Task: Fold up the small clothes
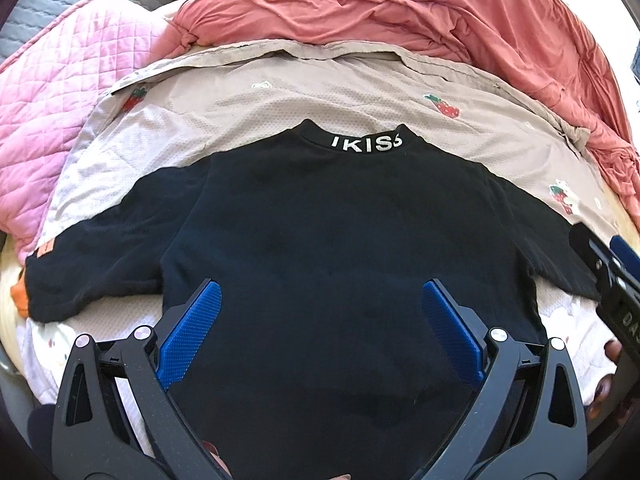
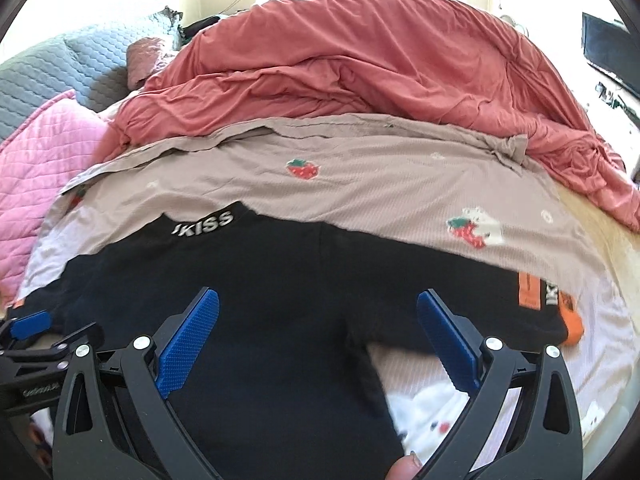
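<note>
Both grippers spread wide, holding nothing: left gripper and right gripper point forward, low over the black shirt, which lies flat, sleeves out, on the beige strawberry-print sheet. Red blanket bunched behind.

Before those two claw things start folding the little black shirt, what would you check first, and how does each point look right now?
1. Black shirt lies flat, collar away from the camera: ok.
2. Both sleeves spread out to the sides, left sleeve and right sleeve: ok.
3. Left gripper open, blue fingers apart over the shirt's lower part: ok.
4. Right gripper open above the shirt's right side: ok.
5. Fingers touching the fabric or hovering above it: cannot tell.
6. Room to fold on the strawberry blanket: ok, though the red quilt is heaped just past it.
</note>
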